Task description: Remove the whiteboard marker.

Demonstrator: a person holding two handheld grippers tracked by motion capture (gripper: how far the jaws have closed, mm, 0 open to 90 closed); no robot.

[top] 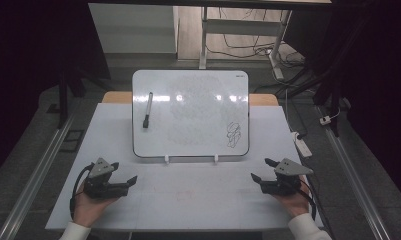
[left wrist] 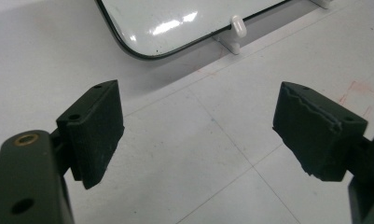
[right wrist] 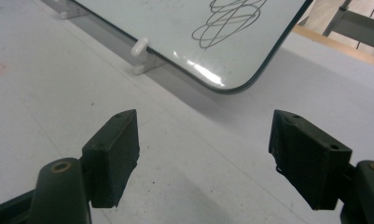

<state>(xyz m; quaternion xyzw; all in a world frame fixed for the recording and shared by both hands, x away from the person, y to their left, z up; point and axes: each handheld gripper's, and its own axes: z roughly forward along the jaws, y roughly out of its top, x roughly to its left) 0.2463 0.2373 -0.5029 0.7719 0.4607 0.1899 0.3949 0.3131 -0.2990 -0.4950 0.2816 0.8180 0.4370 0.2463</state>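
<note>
**Two grippers wait, jaws wide, before a scribbled whiteboard**

High view: a whiteboard (top: 190,112) stands propped at 12 o'clock on the white desk (top: 188,200), a black marker (top: 147,110) lying on its face at 9 o'clock and a dark scribble (top: 233,135) at 5 o'clock. The left gripper (top: 124,174) rests at 8 o'clock, the right gripper (top: 264,170) at 4 o'clock, well apart.

Left gripper view: jaws spread wide, gripping nothing, above bare desk; the board's lower corner and a white foot clip (left wrist: 237,27) lie at 12 o'clock.

Right gripper view: jaws equally wide and empty; here the scribble (right wrist: 229,18) reads clearly at 1 o'clock.
</note>
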